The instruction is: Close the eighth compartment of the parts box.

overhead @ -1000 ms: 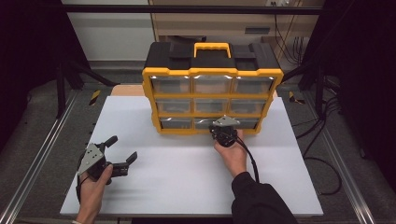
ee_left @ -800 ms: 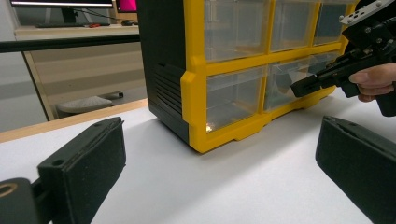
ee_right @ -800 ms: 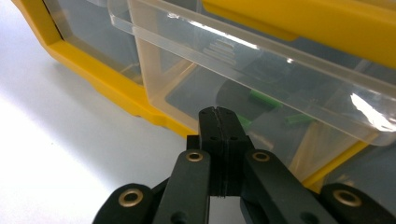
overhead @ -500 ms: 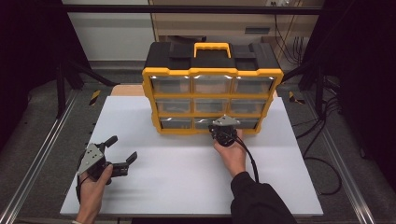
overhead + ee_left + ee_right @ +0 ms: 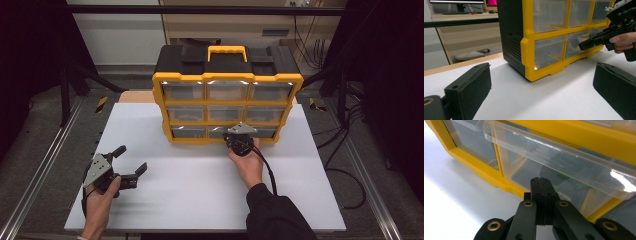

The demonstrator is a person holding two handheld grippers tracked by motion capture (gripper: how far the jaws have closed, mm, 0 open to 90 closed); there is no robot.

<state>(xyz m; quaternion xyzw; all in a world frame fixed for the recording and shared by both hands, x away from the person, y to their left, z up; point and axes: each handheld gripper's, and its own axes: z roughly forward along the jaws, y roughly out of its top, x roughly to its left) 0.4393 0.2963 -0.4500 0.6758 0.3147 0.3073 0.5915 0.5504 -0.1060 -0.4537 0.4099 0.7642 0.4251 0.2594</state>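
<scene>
1. white tabletop [image 5: 200, 190] under dim surroundings, bare apart from one landmark: a yellow-and-black drawer cabinet [image 5: 227, 80] standing at its far middle, with a yellow carry handle [image 5: 227, 50] on top.

2. item in hand: clear plastic drawer [image 5: 564, 162] in the cabinet's bottom row, middle column, set just above the cabinet's yellow base rail [image 5: 481, 173]. it seems to stand slightly proud of the cabinet front, though how far out cannot be told.

3. appearance: see-through walls and front lip, glossy with a bright glare spot; small green and dark pieces show dimly inside. neighbouring drawers look alike.

4. handling, judged: light, thin, stiff plastic; smooth and likely slippery; the lip could crack or flex under a hard pinch. it should slide on its rails with a straight pull, and may bind if tugged sideways.

5. where to take hold, judged: the front lip at its middle, pads either side of the edge, or hooked from beneath.

6. right gripper [image 5: 541, 182]: at the cabinet's front, at the bottom-row middle drawer; tongs pressed together with nothing between them, tips at or just short of the drawer front.

7. left gripper [image 5: 131, 162]: well to the cabinet's front-left, low over the tabletop; tongs spread wide apart, empty.
</scene>
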